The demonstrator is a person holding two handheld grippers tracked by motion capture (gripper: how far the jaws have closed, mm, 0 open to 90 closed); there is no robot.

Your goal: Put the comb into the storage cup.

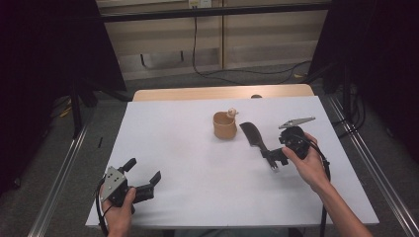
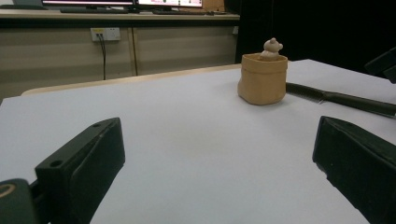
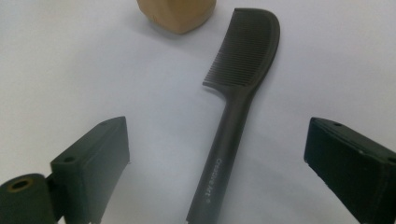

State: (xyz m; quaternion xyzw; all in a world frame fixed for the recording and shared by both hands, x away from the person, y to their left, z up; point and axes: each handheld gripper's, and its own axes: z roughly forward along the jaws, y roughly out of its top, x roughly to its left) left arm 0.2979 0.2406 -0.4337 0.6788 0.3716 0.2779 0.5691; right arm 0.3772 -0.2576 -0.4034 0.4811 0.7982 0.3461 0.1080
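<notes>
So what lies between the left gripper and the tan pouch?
Nothing: in the high view, bare white table runs from the left gripper to the tan pouch. The left gripper view agrees.

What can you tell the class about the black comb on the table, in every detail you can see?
The comb is black, matte and plastic-looking, with one row of fine teeth along a curved head and a long, straight handle bearing small pale lettering. It lies flat on the white table, head towards the tan pouch without touching it. Its handle runs between the open jaws of the right gripper, which do not press on it.
</notes>
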